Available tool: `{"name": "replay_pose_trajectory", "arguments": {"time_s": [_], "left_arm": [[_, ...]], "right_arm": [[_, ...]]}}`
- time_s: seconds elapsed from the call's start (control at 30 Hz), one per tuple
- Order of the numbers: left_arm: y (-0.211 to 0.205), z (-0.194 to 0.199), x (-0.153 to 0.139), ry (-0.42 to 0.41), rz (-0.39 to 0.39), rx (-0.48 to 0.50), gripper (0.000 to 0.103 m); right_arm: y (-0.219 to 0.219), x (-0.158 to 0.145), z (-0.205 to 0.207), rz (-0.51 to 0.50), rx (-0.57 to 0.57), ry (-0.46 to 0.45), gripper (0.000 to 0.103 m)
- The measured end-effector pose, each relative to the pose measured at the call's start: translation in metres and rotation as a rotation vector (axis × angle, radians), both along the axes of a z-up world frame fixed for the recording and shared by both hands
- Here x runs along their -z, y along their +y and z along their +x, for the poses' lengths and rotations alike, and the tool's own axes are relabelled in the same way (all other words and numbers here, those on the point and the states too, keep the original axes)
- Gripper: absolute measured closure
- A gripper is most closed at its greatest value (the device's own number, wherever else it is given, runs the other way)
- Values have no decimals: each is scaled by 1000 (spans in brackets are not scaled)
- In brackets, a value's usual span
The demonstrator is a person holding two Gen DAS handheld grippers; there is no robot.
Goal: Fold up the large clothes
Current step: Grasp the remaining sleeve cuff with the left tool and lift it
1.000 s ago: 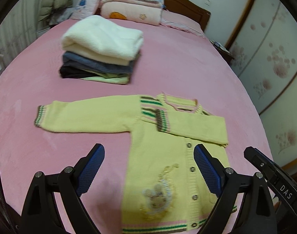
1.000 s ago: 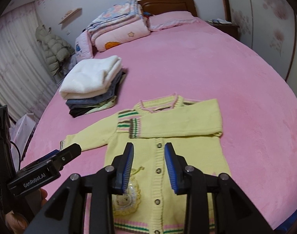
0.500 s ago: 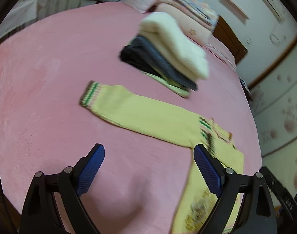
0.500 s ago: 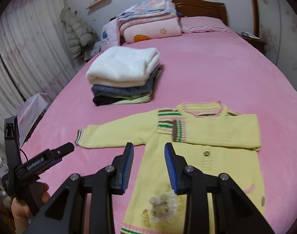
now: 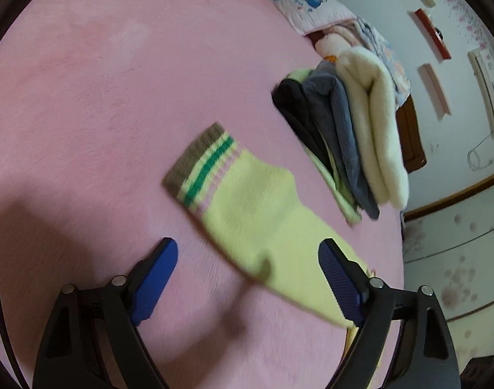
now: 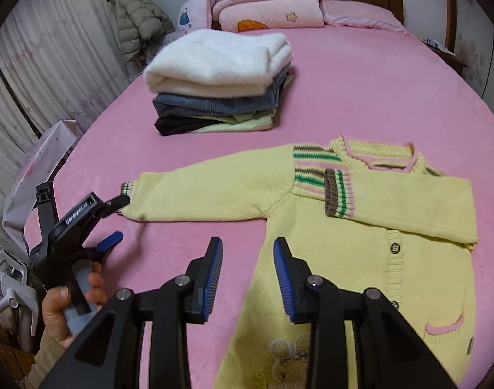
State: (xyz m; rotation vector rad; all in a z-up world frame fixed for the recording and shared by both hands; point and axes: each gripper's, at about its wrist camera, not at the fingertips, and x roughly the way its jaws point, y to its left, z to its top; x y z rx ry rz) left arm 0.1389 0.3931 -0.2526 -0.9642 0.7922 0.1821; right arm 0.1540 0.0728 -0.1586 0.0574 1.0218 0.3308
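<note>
Left gripper (image 5: 248, 270) nearer crosswise sleeve (image 6: 214, 191)

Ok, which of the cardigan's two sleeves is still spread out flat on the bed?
The sleeve stretching toward the left gripper, its striped cuff out on the pink bedspread. The other sleeve is already folded across the chest.

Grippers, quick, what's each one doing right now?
Left gripper: open, jaws just closing a little, holding nothing.
Right gripper: open, holding nothing.

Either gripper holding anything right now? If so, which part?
Nothing held. The left gripper, jaws wide after just closing a little, straddles the cardigan's outstretched sleeve without pinching it; the right gripper hangs empty above the cardigan.
</note>
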Motion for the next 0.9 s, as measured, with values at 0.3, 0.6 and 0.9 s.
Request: {"name": "replay_pose_trajectory", "arguments": {"time_s": [0.3,0.6,0.9], "left_arm": [[-1,20,-1,-34,-23,-71,93],[-125,45,-109,-230,137,221,93],[-285,87,-66,-63,155,632,46]], "right_arm": [[-15,19,10,23,40,48,70],[-60,5,7,49,129,-1,70],[-141,-3,-3,52,307,-23,70]]}}
